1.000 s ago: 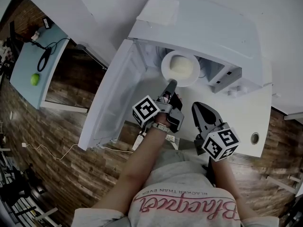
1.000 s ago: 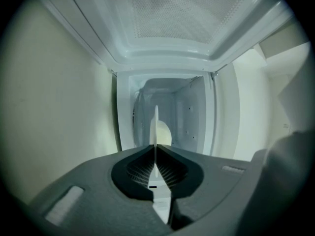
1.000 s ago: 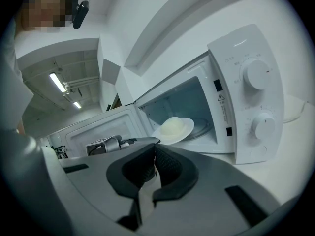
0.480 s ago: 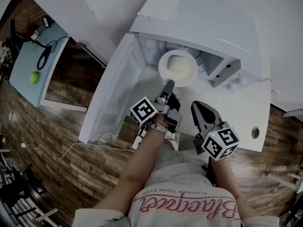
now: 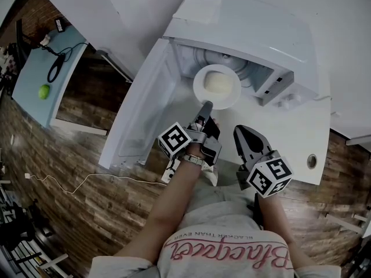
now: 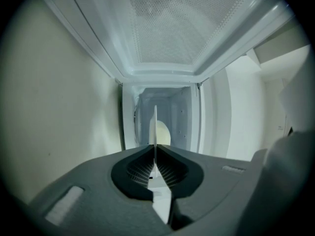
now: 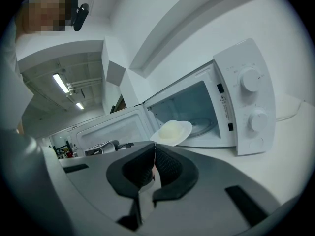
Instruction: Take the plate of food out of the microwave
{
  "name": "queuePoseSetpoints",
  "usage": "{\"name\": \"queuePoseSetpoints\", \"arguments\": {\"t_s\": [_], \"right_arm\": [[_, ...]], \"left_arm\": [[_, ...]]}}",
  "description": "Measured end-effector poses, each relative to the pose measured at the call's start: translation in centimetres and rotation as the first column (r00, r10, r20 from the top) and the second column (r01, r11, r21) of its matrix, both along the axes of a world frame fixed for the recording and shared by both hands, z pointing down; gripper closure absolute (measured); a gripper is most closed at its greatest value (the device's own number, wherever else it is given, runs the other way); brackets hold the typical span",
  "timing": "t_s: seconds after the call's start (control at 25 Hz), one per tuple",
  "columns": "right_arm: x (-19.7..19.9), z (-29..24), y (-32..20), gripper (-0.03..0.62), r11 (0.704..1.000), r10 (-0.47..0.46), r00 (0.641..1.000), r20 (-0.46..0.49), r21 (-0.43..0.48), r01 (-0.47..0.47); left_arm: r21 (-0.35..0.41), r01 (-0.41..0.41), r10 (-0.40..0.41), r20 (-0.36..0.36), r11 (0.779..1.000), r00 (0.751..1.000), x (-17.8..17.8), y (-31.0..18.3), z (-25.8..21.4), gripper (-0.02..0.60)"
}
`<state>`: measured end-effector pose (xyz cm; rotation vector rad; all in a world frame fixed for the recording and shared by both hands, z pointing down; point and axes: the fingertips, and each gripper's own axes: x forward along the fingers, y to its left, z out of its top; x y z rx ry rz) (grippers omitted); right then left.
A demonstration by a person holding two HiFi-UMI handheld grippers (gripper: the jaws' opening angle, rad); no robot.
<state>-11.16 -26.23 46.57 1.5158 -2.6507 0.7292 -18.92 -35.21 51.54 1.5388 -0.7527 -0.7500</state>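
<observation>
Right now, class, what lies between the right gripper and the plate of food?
Only bare white counter separates the right gripper from the plate; the head view shows it.

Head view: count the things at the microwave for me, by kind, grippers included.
Microwave: 1
Plate: 1
Mound of food: 1
Grippers: 2, the left gripper and the right gripper
Total: 5
</observation>
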Motion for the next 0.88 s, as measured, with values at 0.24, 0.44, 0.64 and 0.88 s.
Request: {"name": "queuePoseSetpoints", "arguments": {"t_s": [0.24,0.44,0.64,0.88], "right_arm": [[-0.3,-0.2,0.5,0.580,1.000,-0.012,1.000,-0.003,0.007,0.012],[0.2,-0.3,0.9,0.580,1.000,-0.007,1.000,0.000,0.020,0.007],[0.2,0.0,1.6,0.580,1.000,-0.003,1.000,0.011,0.021,0.003],[-0.1,-0.2,2.5,0.580,1.000,-0.018,1.000,0.009,0.025,0.018]], "left_arm": [[0.016,0.007,-0.007,-0.007,1.000,1.000,-0.2,0.4,-0.5,0.563],[0.033,-0.002,0.002,-0.004,0.999,1.000,0.1,0.8,-0.9,0.565],[0.049,-0.017,0.017,0.010,0.999,1.000,0.3,1.6,-1.3,0.563],[0.054,-0.005,0.005,0.006,0.999,1.000,-0.1,2.5,-1.5,0.563]]}}
